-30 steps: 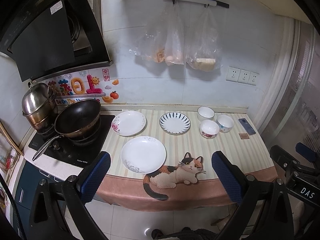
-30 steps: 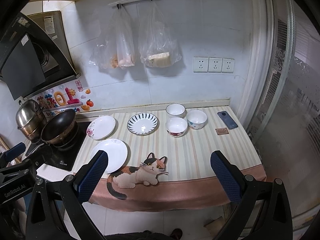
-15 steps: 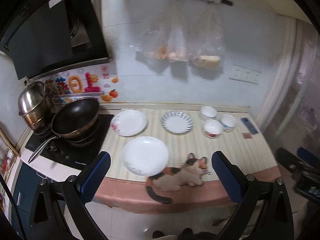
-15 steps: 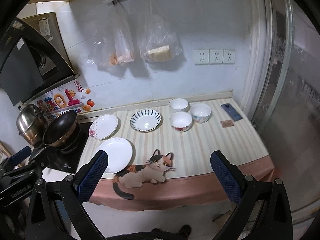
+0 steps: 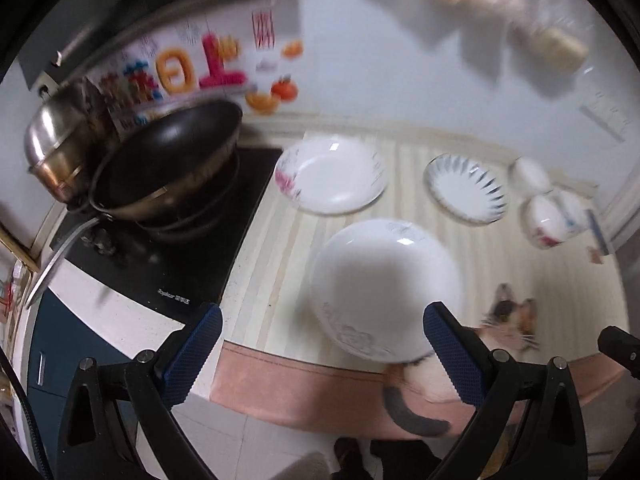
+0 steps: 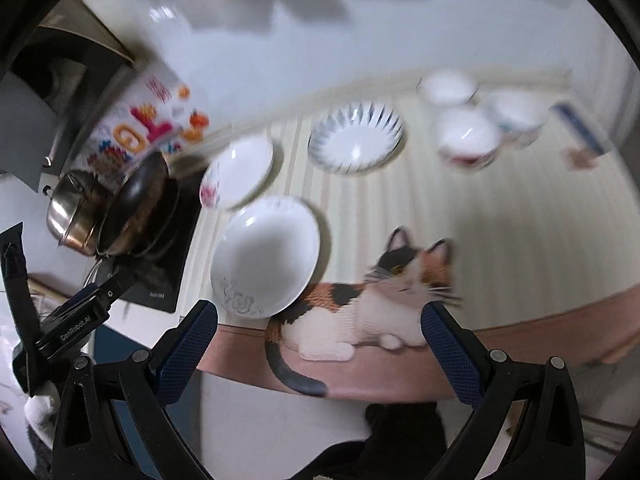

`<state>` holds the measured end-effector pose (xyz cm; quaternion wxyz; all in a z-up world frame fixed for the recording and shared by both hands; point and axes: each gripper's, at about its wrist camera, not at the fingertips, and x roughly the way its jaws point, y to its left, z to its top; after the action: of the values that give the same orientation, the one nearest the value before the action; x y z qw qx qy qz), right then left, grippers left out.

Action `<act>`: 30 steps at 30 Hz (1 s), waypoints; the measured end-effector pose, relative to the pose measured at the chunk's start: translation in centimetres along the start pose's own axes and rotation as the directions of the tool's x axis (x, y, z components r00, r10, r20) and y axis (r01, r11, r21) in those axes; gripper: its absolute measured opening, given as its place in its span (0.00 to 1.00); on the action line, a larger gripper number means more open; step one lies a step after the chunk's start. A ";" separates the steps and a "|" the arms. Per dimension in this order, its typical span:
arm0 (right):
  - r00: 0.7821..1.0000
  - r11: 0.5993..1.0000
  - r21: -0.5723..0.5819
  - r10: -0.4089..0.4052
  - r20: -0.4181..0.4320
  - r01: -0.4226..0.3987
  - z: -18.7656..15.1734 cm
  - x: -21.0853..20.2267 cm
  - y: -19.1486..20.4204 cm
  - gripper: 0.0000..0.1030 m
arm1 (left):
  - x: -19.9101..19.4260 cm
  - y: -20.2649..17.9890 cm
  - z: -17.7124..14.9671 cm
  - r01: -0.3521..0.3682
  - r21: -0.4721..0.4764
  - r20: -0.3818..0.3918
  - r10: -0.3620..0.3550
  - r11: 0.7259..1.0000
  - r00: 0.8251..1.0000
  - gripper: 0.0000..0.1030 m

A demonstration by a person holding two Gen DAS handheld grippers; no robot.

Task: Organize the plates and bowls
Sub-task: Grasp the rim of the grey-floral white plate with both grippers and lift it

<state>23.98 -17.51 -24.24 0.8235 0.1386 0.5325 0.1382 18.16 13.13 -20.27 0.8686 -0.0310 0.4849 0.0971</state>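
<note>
Three plates lie on the striped counter. A plain white plate (image 5: 386,288) (image 6: 266,256) is nearest the front edge. A white plate with pink flowers (image 5: 332,176) (image 6: 238,172) lies behind it, and a blue-rayed plate (image 5: 466,188) (image 6: 356,138) is to its right. Three small bowls (image 5: 546,226) (image 6: 468,136) cluster at the back right. My left gripper (image 5: 320,354) is open and empty, just short of the near plate. My right gripper (image 6: 318,354) is open and empty before the counter edge. Both views are blurred.
A black wok (image 5: 168,168) and a steel pot (image 5: 56,148) sit on the hob at the left. A cat-shaped mat (image 6: 372,300) lies at the front edge. A phone (image 6: 576,128) lies at the far right. The left gripper's body (image 6: 68,320) shows at left.
Both grippers have moved forward and down toward the counter; the plates now loom much larger. Their jaws stay wide open. Nothing on the counter has moved.
</note>
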 end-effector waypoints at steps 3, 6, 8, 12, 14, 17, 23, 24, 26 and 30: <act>0.993 0.999 0.006 0.051 -0.104 -0.050 1.9 7.5 -1.2 0.99 | 5.5 0.3 0.7 0.030 -0.024 -0.122 -0.033 0.999 0.992 1.00; 0.975 0.995 0.002 0.096 -0.201 -0.098 3.6 14.0 -1.8 0.93 | 10.2 0.8 0.7 0.082 -0.089 -0.235 -0.101 0.993 0.967 0.96; 0.964 0.993 0.004 0.119 -0.239 -0.122 4.6 16.8 -2.1 0.84 | 13.1 0.8 0.8 0.095 -0.123 -0.277 -0.125 0.988 0.953 0.96; 0.941 0.988 0.014 0.154 -0.303 -0.157 6.3 23.0 -2.0 0.73 | 17.1 1.0 0.7 0.113 -0.174 -0.328 -0.165 0.978 0.930 0.78; 0.932 0.983 0.000 0.173 -0.318 -0.182 6.6 24.6 -1.6 0.61 | 18.7 1.2 0.5 0.122 -0.191 -0.345 -0.183 0.974 0.921 0.64; 0.916 0.980 -0.011 0.183 -0.358 -0.200 6.7 26.6 -0.9 0.38 | 20.2 1.2 0.2 0.141 -0.209 -0.359 -0.210 0.968 0.909 0.48; 0.914 0.971 -0.078 0.185 -0.361 -0.227 6.6 28.2 0.3 0.23 | 20.2 1.5 -0.4 0.142 -0.220 -0.322 -0.209 0.965 0.924 0.42; 0.914 0.970 -0.082 0.184 -0.361 -0.227 6.7 28.3 0.6 0.23 | 20.1 1.5 -0.5 0.142 -0.223 -0.321 -0.210 0.964 0.923 0.41; 0.917 0.971 -0.094 0.171 -0.361 -0.218 6.8 28.1 0.6 0.23 | 19.7 1.4 -0.8 0.147 -0.229 -0.314 -0.216 0.962 0.925 0.40; 0.922 0.974 -0.086 0.167 -0.349 -0.209 7.0 27.2 -0.3 0.23 | 19.1 0.8 -0.4 0.151 -0.201 -0.291 -0.206 0.968 0.934 0.40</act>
<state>41.13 -8.12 -44.43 0.7093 0.1127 0.6411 0.2705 27.46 16.55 -36.65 0.7808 -0.1662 0.5998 0.0537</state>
